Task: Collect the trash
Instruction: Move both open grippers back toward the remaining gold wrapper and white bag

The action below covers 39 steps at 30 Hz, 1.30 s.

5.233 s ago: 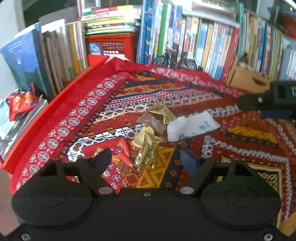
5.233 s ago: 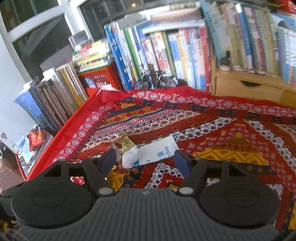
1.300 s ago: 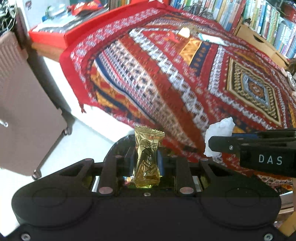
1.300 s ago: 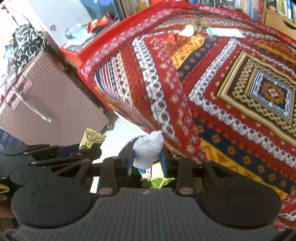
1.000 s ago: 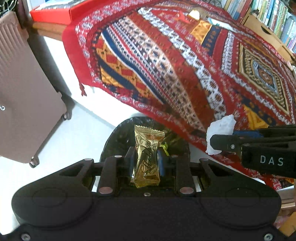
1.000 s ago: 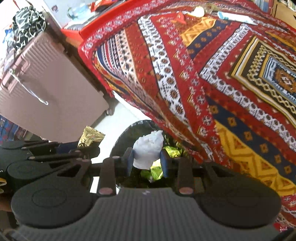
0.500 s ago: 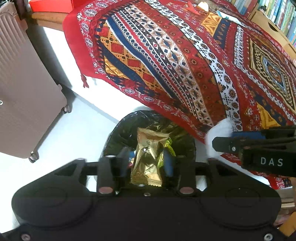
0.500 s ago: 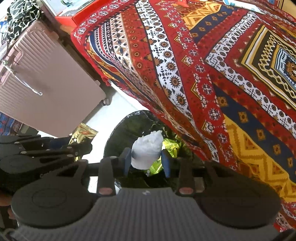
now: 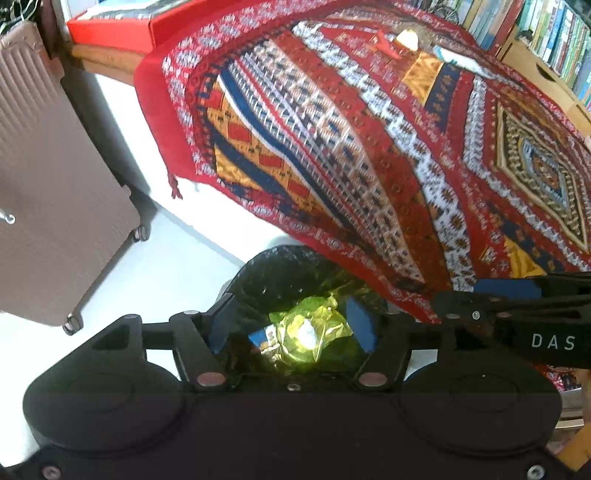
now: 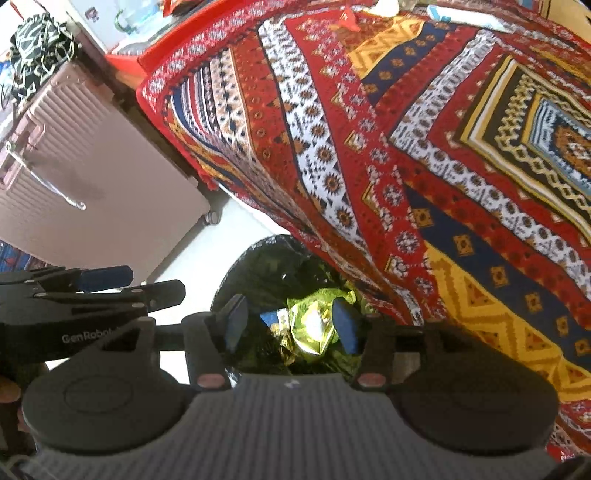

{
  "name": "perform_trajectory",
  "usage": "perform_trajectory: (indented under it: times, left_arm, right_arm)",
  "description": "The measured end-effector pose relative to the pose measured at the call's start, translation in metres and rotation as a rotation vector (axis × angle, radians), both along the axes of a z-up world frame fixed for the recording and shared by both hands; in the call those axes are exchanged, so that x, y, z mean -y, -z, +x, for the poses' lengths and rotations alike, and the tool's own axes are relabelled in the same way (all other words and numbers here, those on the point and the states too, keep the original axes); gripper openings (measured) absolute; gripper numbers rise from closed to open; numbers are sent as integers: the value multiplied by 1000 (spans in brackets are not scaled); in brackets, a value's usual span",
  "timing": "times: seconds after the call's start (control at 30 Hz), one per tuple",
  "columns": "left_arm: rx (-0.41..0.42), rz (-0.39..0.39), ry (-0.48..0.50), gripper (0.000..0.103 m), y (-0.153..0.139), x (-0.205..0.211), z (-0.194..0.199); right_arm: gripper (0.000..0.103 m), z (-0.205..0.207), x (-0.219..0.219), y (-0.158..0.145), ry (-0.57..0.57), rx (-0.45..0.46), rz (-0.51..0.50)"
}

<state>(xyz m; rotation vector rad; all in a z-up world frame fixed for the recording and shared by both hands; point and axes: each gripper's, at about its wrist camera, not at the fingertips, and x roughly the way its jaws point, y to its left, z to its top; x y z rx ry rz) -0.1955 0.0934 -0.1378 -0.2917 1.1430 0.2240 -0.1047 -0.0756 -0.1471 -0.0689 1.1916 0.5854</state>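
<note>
Grippers above a black-lined trash bin, both pointing steeply down into its mouth. Left gripper: jaws standing apart and opening, blue pads on either side of the bin opening, nothing between them and nothing held. Right gripper: jaws likewise apart and opening, blue pads clear of any object, nothing gripped. In the left wrist view the right gripper enters from the right edge, side-on, just beside the left one; in the right wrist view the left gripper lies at the left edge, level with the bin's rim.

Contents of the bin: a crumpled yellow-green foil wrapper lying inside, with a small white wad resting on it, and a blue-and-white scrap just beside it. All three lie below the open pads, apart from them.

Setting: the bin stands on a white floor against the hanging edge of a red patterned cloth that covers a table. At the far end of the cloth remain a red wrapper, a pale rounded piece and a flat white packet. A ribbed pinkish-brown suitcase on wheels stands to the left, and books line a shelf at upper right.
</note>
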Motion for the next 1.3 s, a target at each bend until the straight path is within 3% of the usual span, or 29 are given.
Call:
perform_trajectory:
  times: [0.3,0.83,1.3]
  left_arm:
    - [85,23,30,78,-52,7,15]
    - [268,96,98,85,-139,29,59]
    - [358,131,130,87,-168,48,120]
  right_arm:
    - [69,0,16,-42,59,72,44]
    - [70,47,48,-127,218,252,138]
    - [73,103,81,-162,309,336,182]
